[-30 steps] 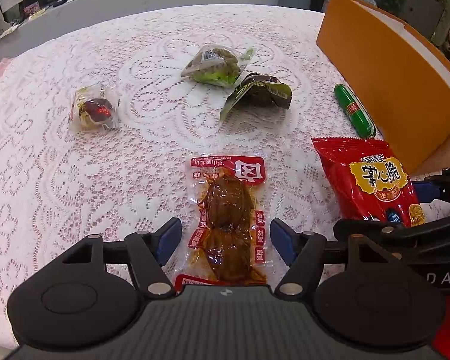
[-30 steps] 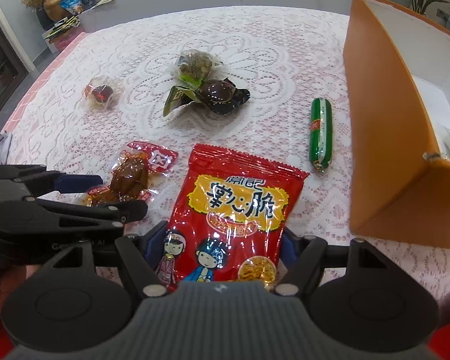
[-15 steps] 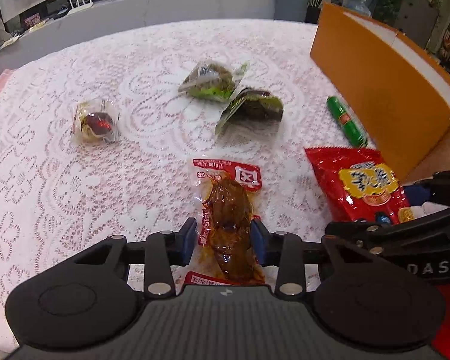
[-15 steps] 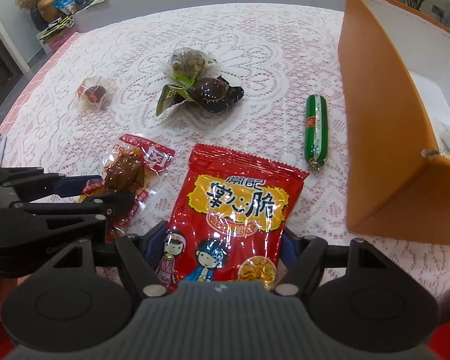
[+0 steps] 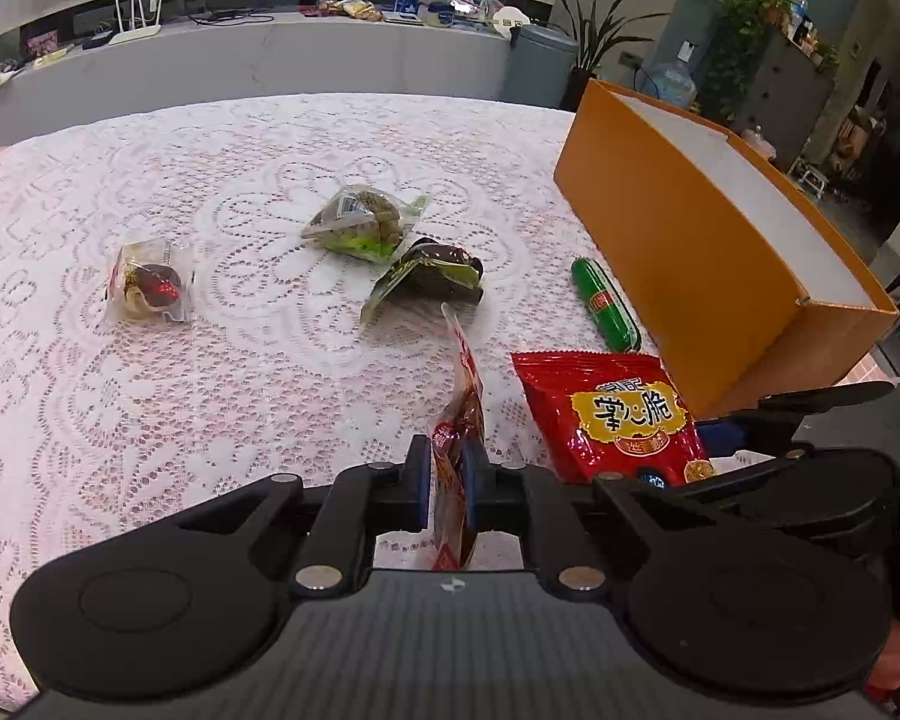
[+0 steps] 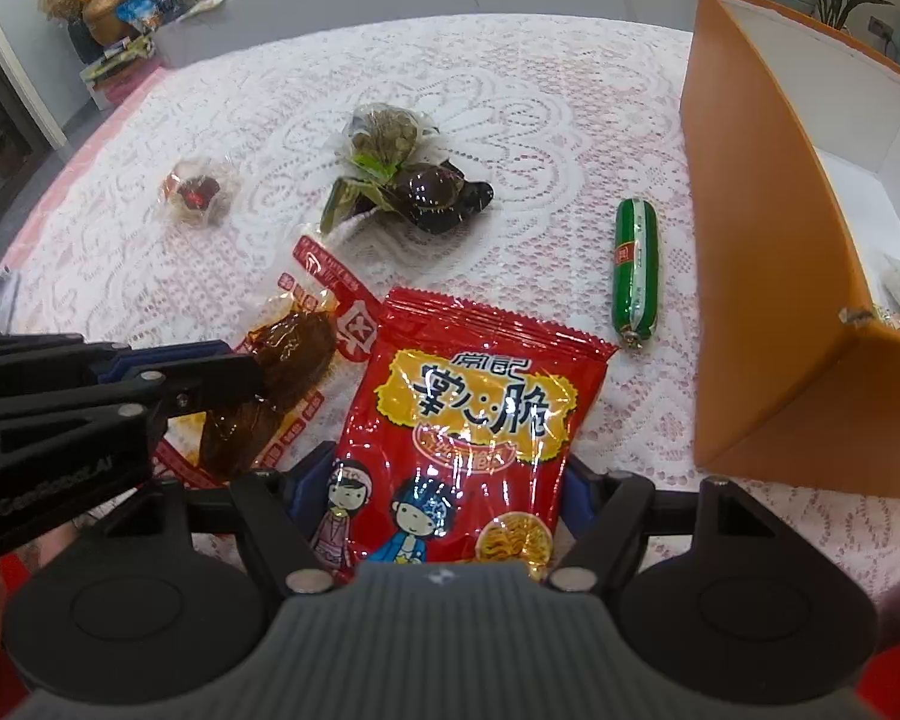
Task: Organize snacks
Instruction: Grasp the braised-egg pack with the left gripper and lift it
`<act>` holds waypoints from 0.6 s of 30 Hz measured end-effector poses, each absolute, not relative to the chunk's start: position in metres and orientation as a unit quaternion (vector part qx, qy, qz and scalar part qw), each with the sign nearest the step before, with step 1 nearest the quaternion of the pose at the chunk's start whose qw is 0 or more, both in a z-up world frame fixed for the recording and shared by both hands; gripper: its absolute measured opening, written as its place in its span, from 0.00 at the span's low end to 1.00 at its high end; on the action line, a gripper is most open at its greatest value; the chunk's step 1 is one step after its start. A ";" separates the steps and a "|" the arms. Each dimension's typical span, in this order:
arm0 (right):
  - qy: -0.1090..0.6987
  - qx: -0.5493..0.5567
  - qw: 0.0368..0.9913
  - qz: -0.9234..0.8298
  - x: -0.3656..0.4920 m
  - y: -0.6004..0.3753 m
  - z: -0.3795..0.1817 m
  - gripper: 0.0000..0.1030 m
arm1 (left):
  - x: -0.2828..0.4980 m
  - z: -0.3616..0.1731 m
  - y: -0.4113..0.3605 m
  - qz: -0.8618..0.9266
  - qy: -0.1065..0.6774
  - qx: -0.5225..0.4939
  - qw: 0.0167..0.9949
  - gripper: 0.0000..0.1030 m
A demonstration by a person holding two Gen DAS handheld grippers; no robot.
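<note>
My left gripper (image 5: 448,486) is shut on the brown meat packet (image 5: 459,420), lifted edge-on off the cloth; it also shows in the right wrist view (image 6: 282,384). My right gripper (image 6: 444,498) is open around the near end of the red noodle-snack bag (image 6: 480,414), which lies flat; the bag also shows in the left wrist view (image 5: 618,414). A green sausage (image 6: 636,270) lies beside the orange box (image 6: 768,252). Two green-wrapped snacks (image 5: 366,222) (image 5: 432,279) and a clear-wrapped red candy (image 5: 147,291) lie farther out.
The orange box (image 5: 690,252) stands open-topped at the right on the white lace tablecloth (image 5: 240,372). A grey counter (image 5: 258,60) with clutter runs behind the table. A bin and plants stand at the back right.
My left gripper closed on the brown meat packet and lifted it, turning it on edge. My right gripper stayed open around the red bag.
</note>
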State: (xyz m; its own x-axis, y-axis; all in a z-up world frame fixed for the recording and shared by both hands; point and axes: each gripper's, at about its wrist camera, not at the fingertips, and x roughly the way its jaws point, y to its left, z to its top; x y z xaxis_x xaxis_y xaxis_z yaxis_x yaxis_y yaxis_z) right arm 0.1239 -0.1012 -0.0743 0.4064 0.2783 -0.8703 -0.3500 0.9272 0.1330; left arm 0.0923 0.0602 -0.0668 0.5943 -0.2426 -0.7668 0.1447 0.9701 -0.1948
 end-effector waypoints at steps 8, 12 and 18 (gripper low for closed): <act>0.541 -0.019 0.816 0.202 0.126 -0.115 -0.071 0.69 | 0.098 -0.069 0.053 -0.122 0.466 -0.058 0.874 0.15; 0.539 -0.041 0.815 0.209 0.121 -0.108 -0.072 0.69 | 0.106 -0.076 0.044 -0.110 0.488 -0.020 0.866 0.21; 0.530 -0.079 0.817 0.213 0.119 -0.099 -0.076 0.69 | 0.118 -0.090 0.038 -0.124 0.512 -0.019 0.850 0.22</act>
State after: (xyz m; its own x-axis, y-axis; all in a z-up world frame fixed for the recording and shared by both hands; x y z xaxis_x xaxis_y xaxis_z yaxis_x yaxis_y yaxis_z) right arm 0.1186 -0.0990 -0.0756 0.3467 0.2640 -0.9001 -0.4321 0.8966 0.0965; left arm 0.1183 0.0385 -0.0897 0.4444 -0.2295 -0.8659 0.1910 0.9687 -0.1587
